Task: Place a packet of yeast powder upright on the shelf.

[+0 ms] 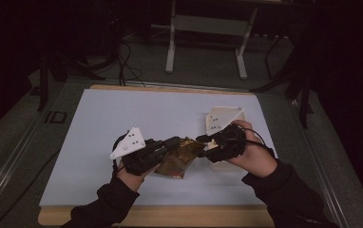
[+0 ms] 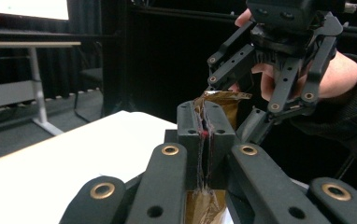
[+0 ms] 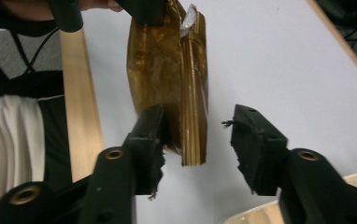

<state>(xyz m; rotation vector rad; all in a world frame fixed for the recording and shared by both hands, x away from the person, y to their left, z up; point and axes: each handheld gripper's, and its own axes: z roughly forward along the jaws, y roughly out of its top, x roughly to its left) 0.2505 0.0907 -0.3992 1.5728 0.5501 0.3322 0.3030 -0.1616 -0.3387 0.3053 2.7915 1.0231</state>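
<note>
A golden-brown foil pouch [image 1: 179, 160] hangs just above the white table top [image 1: 122, 114], between my two grippers. My left gripper [image 1: 174, 142] is shut on one end of it; in the left gripper view the crinkled foil [image 2: 221, 99] sticks up out of the closed jaws [image 2: 206, 128]. My right gripper [image 1: 203, 139] faces it from the right. In the right gripper view its jaws [image 3: 197, 126] stand open, with the pouch's [image 3: 167, 65] free end between them. That end lies against the left pad [image 3: 151, 128], and a gap separates it from the right pad.
A shallow white tray [image 1: 224, 115] stands on the table behind my right hand, its rim [image 3: 256, 215] low in the right gripper view. The table's wooden border [image 1: 170, 216] runs along the near edge. A metal stand [image 1: 205, 45] stands on the floor beyond the table.
</note>
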